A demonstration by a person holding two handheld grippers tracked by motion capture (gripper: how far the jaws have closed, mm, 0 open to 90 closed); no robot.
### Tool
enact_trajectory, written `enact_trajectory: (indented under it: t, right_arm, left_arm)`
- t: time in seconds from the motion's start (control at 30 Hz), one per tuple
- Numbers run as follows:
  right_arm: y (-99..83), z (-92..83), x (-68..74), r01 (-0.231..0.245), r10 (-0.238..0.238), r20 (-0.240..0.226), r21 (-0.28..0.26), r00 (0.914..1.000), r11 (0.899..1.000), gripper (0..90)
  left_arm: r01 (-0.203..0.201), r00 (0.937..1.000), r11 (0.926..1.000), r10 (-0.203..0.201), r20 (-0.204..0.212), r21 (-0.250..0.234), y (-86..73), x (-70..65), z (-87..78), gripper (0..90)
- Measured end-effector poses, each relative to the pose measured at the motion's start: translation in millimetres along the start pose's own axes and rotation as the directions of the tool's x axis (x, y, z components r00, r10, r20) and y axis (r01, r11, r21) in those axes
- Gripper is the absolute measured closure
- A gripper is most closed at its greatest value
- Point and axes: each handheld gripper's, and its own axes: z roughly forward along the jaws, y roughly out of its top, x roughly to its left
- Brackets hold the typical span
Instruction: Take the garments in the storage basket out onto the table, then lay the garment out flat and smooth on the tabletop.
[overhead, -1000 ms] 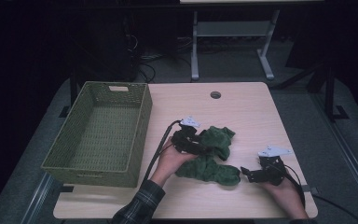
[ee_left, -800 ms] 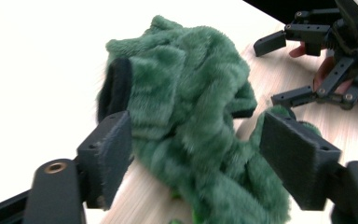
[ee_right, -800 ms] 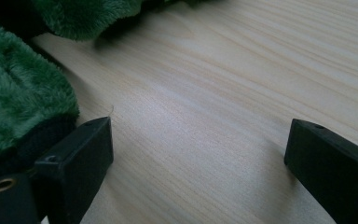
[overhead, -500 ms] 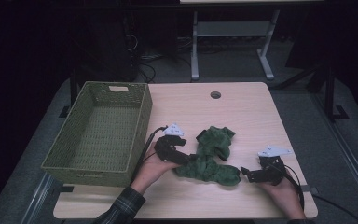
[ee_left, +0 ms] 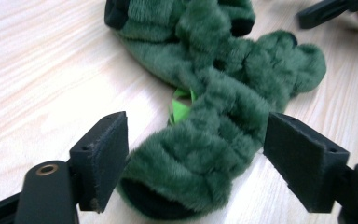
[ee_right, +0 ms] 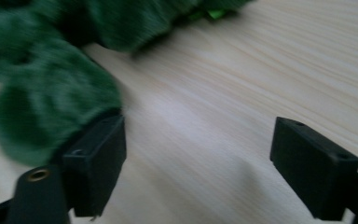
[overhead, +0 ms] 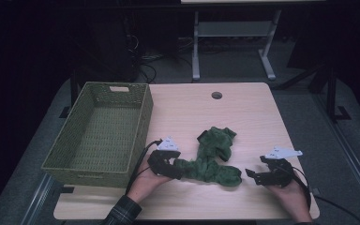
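Where the table lies: one green fuzzy garment (overhead: 211, 159), one basket (overhead: 104, 129).

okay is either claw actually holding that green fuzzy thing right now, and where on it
Nothing is gripped. The left claw straddles the green fuzzy garment's near end, pads not pressing; the right claw is open beside it.

Surface (overhead: 243, 112): pale wood-grain top with rounded corners; a small round dark hole (overhead: 216, 95) at 12 o'clock near the far edge.
Woven basket (overhead: 136, 122): olive green, rectangular, stands on the surface at 9 o'clock, overhanging its left edge.
Green plush cloth (overhead: 211, 157): crumpled, fuzzy, lies flat at 6 o'clock, just right of the basket, apart from it.
Bright green tag (ee_left: 181, 108): peeks from under the cloth's folds.
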Motion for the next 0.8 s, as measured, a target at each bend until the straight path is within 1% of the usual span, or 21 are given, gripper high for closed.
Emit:
enact_trajectory:
  t: [0.03,0.07,0.1,0.17,0.2,0.23,0.27,0.33,0.43,0.5,0.53,0.57,0.63,0.67,0.73,0.8]
  right_arm:
    - [0.8,-3.2,1.9,0.004,-0.004,-0.019,-0.012,0.9998,1.000,20.1]
    - [1.6,-5.5,4.5,0.002,-0.003,-0.041,-0.016,0.9991,1.000,20.5]
    - [2.2,-6.2,6.5,0.018,-0.020,-0.063,-0.026,0.9978,0.999,20.5]
    - [2.5,-6.1,13.0,0.021,-0.024,-0.105,-0.024,0.9942,0.999,20.5]
    - [2.2,-5.1,16.6,0.026,-0.029,-0.126,-0.024,0.9916,0.999,20.5]
    - [1.8,-4.2,20.4,0.036,-0.038,-0.136,-0.021,0.9900,0.999,21.0]
    - [1.6,-3.3,24.6,0.044,-0.046,-0.149,-0.017,0.9878,0.999,21.8]
    - [1.5,-1.4,33.3,0.062,-0.062,-0.171,-0.003,0.9833,0.998,24.9]
    - [1.8,3.3,42.5,0.102,-0.095,-0.205,0.025,0.9740,0.994,34.1]
    - [2.0,7.4,46.6,0.115,-0.102,-0.216,0.046,0.9711,0.992,39.8]
    - [1.6,9.3,48.3,0.123,-0.108,-0.219,0.057,0.9698,0.991,42.3]
    - [1.1,10.9,49.4,0.130,-0.112,-0.216,0.069,0.9698,0.989,45.2]
    - [-0.1,13.4,49.3,0.133,-0.110,-0.213,0.093,0.9708,0.987,54.8]
    - [-0.6,13.4,48.2,0.134,-0.112,-0.213,0.090,0.9706,0.987,62.8]
    - [-0.6,12.4,46.8,0.136,-0.114,-0.210,0.096,0.9710,0.986,73.3]
    - [-0.7,12.4,46.3,0.143,-0.121,-0.210,0.097,0.9702,0.985,78.9]
  left_arm:
    - [-0.017,0.9998,0.9998,0.017,-0.006,0.008,-1.3,1.1,-0.6,23.5]
    - [-0.012,0.9999,0.9998,0.012,-0.004,0.013,-2.6,1.0,-1.0,24.3]
    - [-0.003,1.0000,1.0000,0.003,-0.005,0.004,-4.2,0.9,-0.2,25.4]
    - [-0.009,0.9999,0.9999,0.009,-0.010,0.011,-6.0,1.2,-0.8,26.0]
    - [-0.019,0.9997,0.9997,0.019,-0.014,0.016,-6.6,1.2,-1.2,26.2]
    - [-0.014,0.9998,0.9999,0.014,-0.017,0.010,-7.3,0.0,-0.9,27.0]
    - [-0.023,0.9995,0.9997,0.023,-0.021,0.014,-8.1,0.0,-1.3,28.1]
    - [-0.030,0.9992,0.9990,0.031,-0.027,0.034,-9.8,0.3,-0.7,29.9]
    - [-0.012,0.9996,0.9986,0.013,-0.025,0.051,-13.5,0.7,2.9,37.3]
    - [-0.021,0.9996,0.9969,0.022,-0.020,0.075,-13.8,0.7,5.5,42.4]
    - [-0.018,0.9995,0.9965,0.020,-0.025,0.081,-14.1,-0.3,7.2,44.9]
    - [-0.023,0.9994,0.9946,0.025,-0.023,0.102,-14.3,-0.1,8.3,49.1]
    - [-0.008,1.0000,0.9944,0.008,-0.004,0.105,-15.4,-0.1,10.9,58.4]
    - [-0.004,1.0000,0.9943,0.004,0.005,0.107,-15.6,-0.2,11.1,65.0]
    - [-0.004,0.9998,0.9933,0.002,0.019,0.116,-15.3,-1.0,11.4,75.7]
    - [-0.006,0.9999,0.9918,0.004,0.017,0.128,-14.4,-2.4,11.8,82.7]
